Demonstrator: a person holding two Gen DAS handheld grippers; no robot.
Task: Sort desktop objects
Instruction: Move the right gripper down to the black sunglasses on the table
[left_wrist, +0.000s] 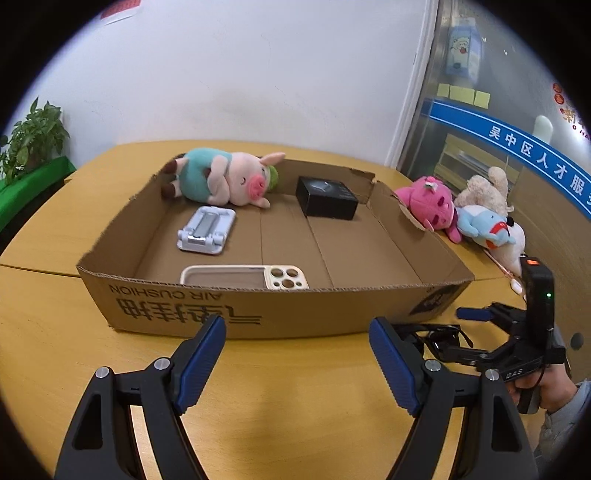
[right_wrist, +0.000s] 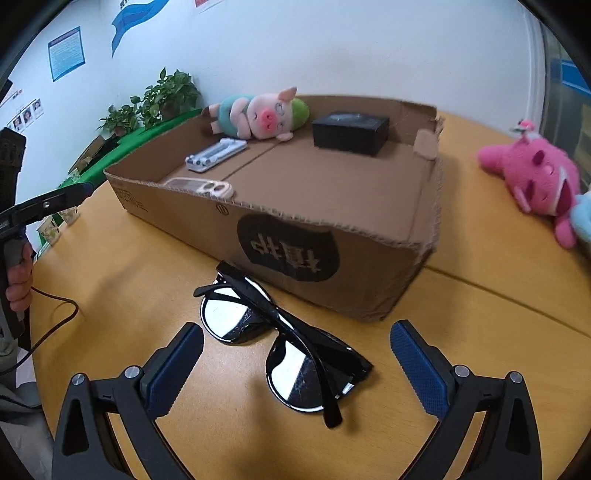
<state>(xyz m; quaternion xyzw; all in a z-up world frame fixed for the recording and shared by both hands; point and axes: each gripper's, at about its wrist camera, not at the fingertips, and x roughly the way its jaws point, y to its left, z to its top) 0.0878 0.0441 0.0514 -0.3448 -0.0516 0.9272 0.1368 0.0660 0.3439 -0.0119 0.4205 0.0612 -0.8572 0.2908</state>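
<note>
Sunglasses lie folded on the wooden table, just outside the near wall of the cardboard tray, close to its right corner. Your right gripper hovers over them with its blue pads spread wide, one on either side of the frame, neither touching it. Your left gripper is also spread wide and holds nothing, facing the tray's near wall further toward the left. Inside the tray, a phone case lies against the near wall, a white folding stand sits beyond it, a pig plush rests at the far wall, and a black box sits near the far right corner. Pink plush lies on the table past the tray's right side.
</note>
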